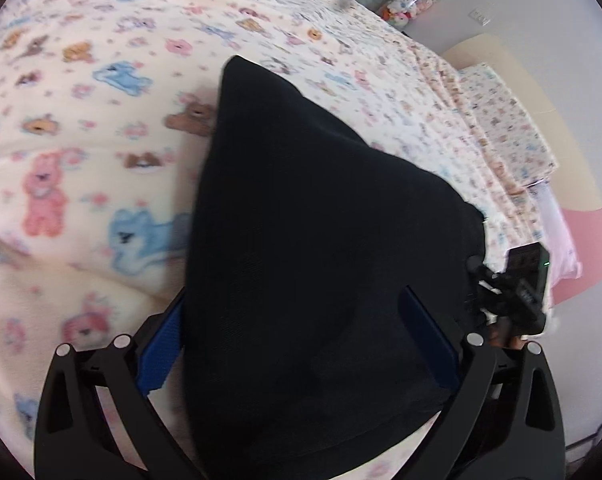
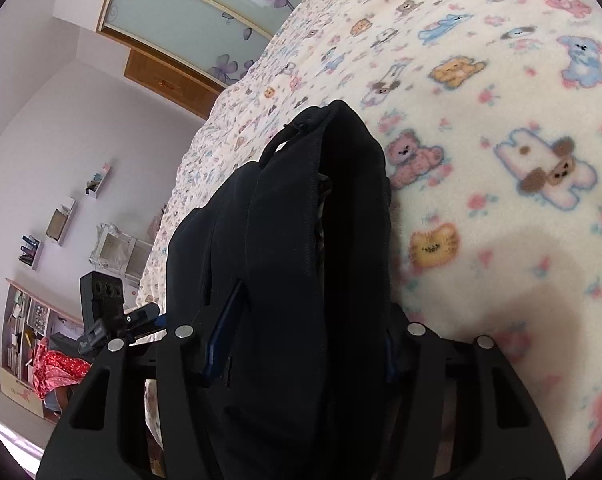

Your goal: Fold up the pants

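Now | black knit pants point(image 2: 301, 240) bunched thick | both hand-held grippers clamp folds | fleecy animal-print blanket point(image 2: 481, 120)

The pants point(image 1: 309, 240) lay on the blanket point(image 1: 81, 160), between the fingers of both grippers — the left gripper point(image 1: 301, 332) and the right gripper point(image 2: 301, 336). A pillow point(image 1: 505, 120) lay beyond them — at the bed's far end.
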Available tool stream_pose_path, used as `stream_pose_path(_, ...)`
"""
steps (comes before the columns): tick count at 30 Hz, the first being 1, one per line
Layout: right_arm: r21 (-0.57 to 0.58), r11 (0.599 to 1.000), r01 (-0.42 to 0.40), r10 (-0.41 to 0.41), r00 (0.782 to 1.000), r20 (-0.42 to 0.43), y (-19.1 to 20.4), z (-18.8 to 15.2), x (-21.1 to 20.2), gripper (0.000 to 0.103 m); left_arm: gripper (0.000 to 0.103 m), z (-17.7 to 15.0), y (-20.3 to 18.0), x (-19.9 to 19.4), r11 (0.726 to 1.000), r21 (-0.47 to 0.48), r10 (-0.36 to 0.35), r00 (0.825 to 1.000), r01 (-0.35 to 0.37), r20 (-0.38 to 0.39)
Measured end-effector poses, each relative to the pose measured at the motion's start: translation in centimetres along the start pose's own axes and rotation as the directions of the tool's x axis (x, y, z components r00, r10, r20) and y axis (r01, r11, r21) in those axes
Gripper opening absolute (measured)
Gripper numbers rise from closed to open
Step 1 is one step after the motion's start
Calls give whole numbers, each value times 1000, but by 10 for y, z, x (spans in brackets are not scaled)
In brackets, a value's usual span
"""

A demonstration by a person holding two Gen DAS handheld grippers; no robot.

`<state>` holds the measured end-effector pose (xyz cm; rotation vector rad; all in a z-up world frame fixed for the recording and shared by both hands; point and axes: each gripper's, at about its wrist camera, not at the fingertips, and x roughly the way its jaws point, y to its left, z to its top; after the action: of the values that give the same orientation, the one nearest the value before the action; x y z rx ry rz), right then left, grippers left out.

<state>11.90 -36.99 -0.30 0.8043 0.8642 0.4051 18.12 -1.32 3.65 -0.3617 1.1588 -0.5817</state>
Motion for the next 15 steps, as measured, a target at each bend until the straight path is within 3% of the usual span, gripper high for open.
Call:
stream_pose_path(5,-5,1000,-23,23,1000,2,-3,0,-1,54,81,2,-4,3,1000,8,8,1000,-8,-1)
stream_pose_path(7,-5,999,-32,32,999,9,-2,-2,-2,48,63,1,-3,2,999,9,46,999,-46,5)
stream_pose_path(9,-11,999,-31,32,999,16,0,-3,-4,44,54,0,-2,1,997,9,76,997,-76,12)
stream_pose_path(13,-51,999,-12,14,999,45,11,-3,-6,38,21,-2,-4,-7,998,-2,71,996,-71,52)
stream_pose_path(15,-86,996,10,-4,998,67,20,-4,-9,36,14,-4,-8,-10,995,18,97,993,-99,74)
